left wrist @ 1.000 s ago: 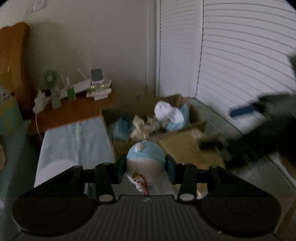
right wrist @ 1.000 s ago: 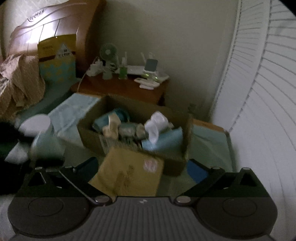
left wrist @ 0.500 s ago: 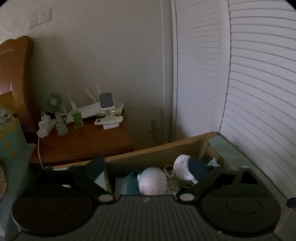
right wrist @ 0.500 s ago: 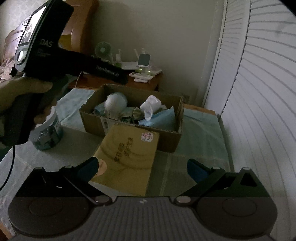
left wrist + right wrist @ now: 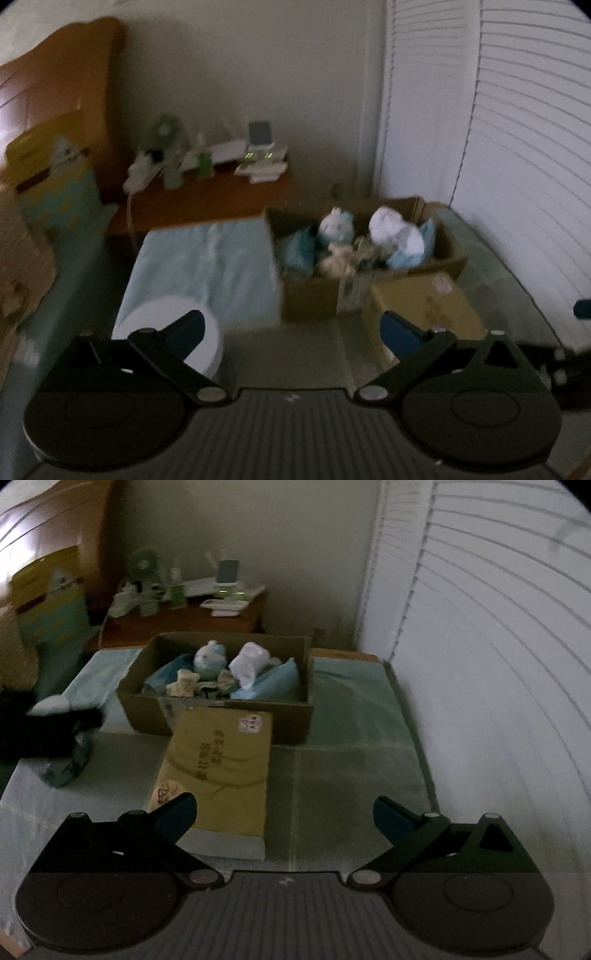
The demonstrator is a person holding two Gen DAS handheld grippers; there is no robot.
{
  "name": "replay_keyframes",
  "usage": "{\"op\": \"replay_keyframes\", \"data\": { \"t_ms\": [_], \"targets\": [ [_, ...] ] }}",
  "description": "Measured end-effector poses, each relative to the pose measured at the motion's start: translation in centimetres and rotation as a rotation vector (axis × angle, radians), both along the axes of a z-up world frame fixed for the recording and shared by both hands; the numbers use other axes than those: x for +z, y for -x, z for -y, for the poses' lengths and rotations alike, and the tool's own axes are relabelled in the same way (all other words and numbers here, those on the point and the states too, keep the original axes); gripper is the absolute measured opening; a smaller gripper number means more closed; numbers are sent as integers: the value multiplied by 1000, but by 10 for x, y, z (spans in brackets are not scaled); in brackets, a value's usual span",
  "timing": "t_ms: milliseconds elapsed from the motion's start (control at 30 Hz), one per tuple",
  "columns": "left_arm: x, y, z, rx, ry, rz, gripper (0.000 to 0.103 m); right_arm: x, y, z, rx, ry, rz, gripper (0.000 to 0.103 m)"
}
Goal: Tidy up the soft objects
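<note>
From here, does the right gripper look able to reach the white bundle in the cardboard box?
Probably yes: the right gripper is open and empty, the cardboard box is open-topped, and the white bundle lies on top.

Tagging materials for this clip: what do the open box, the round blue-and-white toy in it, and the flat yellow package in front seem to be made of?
Open box: corrugated cardboard, matte brown, raised flaps. Round toy: likely plush, soft matte surface, though the picture is dim. Yellow package: seems matte paper or thin card, printed characters, a sticker; contents hidden.
</note>
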State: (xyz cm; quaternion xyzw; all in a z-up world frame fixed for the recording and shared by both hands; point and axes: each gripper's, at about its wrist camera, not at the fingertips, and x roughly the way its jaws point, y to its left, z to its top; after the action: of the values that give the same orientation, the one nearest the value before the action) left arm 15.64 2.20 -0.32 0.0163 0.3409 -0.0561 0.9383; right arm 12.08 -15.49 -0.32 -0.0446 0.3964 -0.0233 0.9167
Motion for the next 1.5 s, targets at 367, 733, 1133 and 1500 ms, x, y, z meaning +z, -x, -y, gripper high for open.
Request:
{"op": "replay_keyframes", "data": {
  "t_ms": [367, 733, 1133, 1500],
  "targets": [
    [20, 27, 4, 31, -29, -38, 101, 20, 14, -7, -27, -25, 36, 103],
    [24, 29, 15, 23, -30, -36, 101, 21, 16, -3, -38, -35, 42, 103],
    [26, 20, 25, 6, -38, -30, 101, 21, 13, -1, -43, -27, 38, 103],
    [22, 12, 27, -2, -32, -46, 101, 19, 5, -1, -40, -16, 27, 103]
  ]
}}
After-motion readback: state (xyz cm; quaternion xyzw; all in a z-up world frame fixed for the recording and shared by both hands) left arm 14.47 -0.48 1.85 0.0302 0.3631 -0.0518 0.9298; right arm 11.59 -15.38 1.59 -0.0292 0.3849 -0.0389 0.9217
